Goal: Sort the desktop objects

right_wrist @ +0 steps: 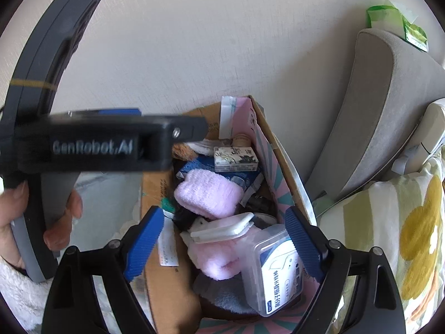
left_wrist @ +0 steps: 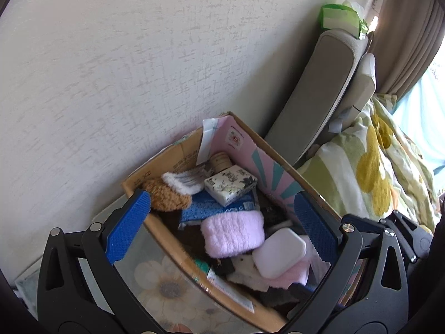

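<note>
An open cardboard box (left_wrist: 178, 153) stands against the wall, full of small things: a pink fluffy cloth (left_wrist: 232, 233), a white soap case (left_wrist: 279, 253), a floral printed box (left_wrist: 230, 185), a brown plush item (left_wrist: 167, 194). My left gripper (left_wrist: 222, 222) is open and empty above the box. My right gripper (right_wrist: 226, 239) is open and empty over the same box (right_wrist: 158, 183), above the pink cloth (right_wrist: 211, 194), the white case (right_wrist: 222, 228) and a clear plastic container (right_wrist: 278, 270). The left gripper's body (right_wrist: 91, 144) crosses the right wrist view, blurred.
A grey padded headboard (left_wrist: 314, 89) and a bed with a flowered quilt (left_wrist: 375, 172) lie to the right of the box. A green packet (left_wrist: 342, 16) rests on top of the headboard. A flower-print surface (left_wrist: 167, 286) sits left of the box. Curtains hang at far right.
</note>
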Demonstrator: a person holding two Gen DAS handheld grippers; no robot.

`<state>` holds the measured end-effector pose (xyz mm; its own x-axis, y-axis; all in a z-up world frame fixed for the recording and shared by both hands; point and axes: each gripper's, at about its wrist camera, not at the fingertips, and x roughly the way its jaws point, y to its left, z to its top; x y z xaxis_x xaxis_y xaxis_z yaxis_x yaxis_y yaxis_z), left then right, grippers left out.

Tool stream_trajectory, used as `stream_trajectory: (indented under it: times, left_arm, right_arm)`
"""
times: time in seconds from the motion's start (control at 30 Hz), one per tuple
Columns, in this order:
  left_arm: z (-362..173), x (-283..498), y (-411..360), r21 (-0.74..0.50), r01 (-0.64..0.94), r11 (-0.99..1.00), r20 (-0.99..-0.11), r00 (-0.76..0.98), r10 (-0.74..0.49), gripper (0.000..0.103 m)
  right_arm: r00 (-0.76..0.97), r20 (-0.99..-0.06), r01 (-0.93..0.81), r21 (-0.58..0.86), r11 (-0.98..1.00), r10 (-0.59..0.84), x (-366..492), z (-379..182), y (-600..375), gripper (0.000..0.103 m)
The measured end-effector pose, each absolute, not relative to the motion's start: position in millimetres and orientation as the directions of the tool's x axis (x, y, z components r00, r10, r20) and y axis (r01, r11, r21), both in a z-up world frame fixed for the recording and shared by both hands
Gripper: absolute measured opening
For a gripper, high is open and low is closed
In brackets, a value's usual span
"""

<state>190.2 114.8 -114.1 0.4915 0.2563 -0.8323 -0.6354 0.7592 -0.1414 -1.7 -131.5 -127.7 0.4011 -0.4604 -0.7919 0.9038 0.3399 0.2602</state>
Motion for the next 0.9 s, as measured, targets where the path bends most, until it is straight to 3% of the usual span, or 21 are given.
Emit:
stream_trajectory:
  times: [0.13, 0.47, 0.7, 0.9]
  left_arm:
    - [-101.6, 173.2, 109.2, -0.129, -0.611, 0.781, -0.827, 0.501, 0.255, 0.103]
    - [-72.7, 104.5, 84.4, -0.098, -0.685, 0.722, -0.815, 0.472, 0.337, 0.103]
    - [-52.2, 24.2, 71.1, -0.019, -0.82, 0.572, -0.778, 0.371, 0.507, 0.103]
    - [-29.4, -53.2, 66.3, -0.051, -0.925, 0.378, -0.761, 0.28, 0.585, 0.103]
  right_arm:
    - [0.388, -0.784, 0.911, 0.247, 0.329, -0.485, -2.0, -118.0, -125.6, 0.102]
    - [0.359, -0.786, 0.919, 0.205, 0.336, -0.503, 5.5, -92.9, -104.7, 0.102]
    - [0.369, -0.789, 0.898, 0.167, 0.406, -0.491, 36.1, -70.1, -86.9, 0.102]
    - [0.407, -0.778, 0.871, 0.173, 0.46, -0.478, 71.7, -52.0, -62.2, 0.102]
